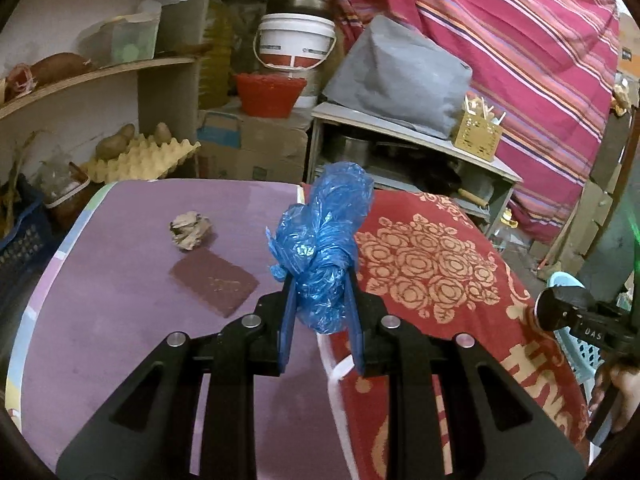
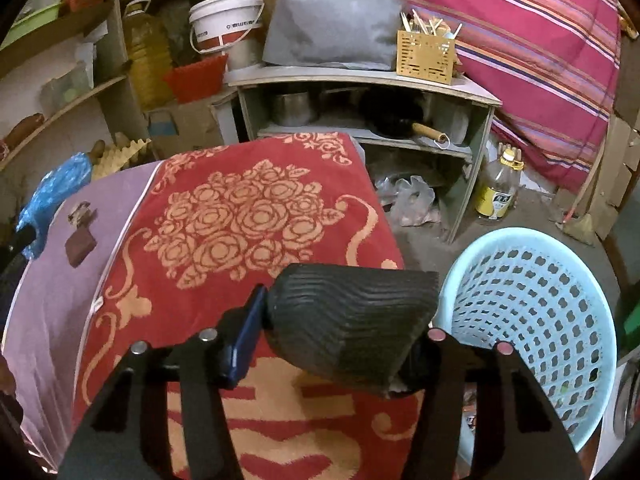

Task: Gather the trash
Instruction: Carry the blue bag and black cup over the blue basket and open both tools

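My left gripper [image 1: 320, 280] is shut on a crumpled blue plastic bag [image 1: 324, 248], held above the seam between the purple tabletop [image 1: 120, 320] and the red rose-patterned towel [image 1: 424, 272]. On the purple surface lie a crumpled paper ball [image 1: 190, 230] and a dark red card [image 1: 214, 282]. My right gripper [image 2: 348, 300] grips a black ribbed piece [image 2: 352, 320] over the towel [image 2: 248, 216], just left of a pale blue mesh basket [image 2: 520, 236]. Its right finger is hidden behind the piece. The blue bag [image 2: 56, 196] shows at far left in the right wrist view.
A grey shelf unit [image 2: 360, 80] with pots stands behind the table. A bottle [image 2: 498, 188] and clear plastic bags [image 2: 408, 200] are on the floor beside it. An egg tray [image 1: 140, 158] and a white bucket [image 1: 294, 40] sit at the back left.
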Available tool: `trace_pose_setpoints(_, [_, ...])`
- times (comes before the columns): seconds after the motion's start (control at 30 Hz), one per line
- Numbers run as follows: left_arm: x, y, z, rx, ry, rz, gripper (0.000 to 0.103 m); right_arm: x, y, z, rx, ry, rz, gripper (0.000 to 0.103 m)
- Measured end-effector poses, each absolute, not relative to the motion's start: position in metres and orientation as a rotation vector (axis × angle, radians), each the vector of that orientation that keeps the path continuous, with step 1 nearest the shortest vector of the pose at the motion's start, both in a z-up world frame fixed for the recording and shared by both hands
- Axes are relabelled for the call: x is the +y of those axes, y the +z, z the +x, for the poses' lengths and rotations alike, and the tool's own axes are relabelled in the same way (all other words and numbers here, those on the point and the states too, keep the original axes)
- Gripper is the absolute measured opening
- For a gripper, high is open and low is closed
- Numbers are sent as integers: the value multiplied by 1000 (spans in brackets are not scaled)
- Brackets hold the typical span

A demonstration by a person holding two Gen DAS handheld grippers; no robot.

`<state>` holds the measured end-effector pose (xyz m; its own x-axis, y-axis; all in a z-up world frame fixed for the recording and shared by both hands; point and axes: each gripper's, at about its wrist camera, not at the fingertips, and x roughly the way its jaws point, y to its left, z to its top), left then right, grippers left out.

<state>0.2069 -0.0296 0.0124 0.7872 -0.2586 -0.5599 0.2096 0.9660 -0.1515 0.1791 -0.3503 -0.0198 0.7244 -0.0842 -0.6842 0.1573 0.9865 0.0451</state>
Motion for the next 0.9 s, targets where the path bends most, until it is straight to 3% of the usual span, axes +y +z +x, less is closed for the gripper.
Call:
trace_pose_setpoints(0.5, [-105, 15, 187, 608, -313, -2, 21, -421, 9, 137, 631, -215, 156, 56])
trace_pose_setpoints(0.9, [-222, 19, 156, 577, -477, 92, 21, -512, 13, 90, 588, -337, 233, 56])
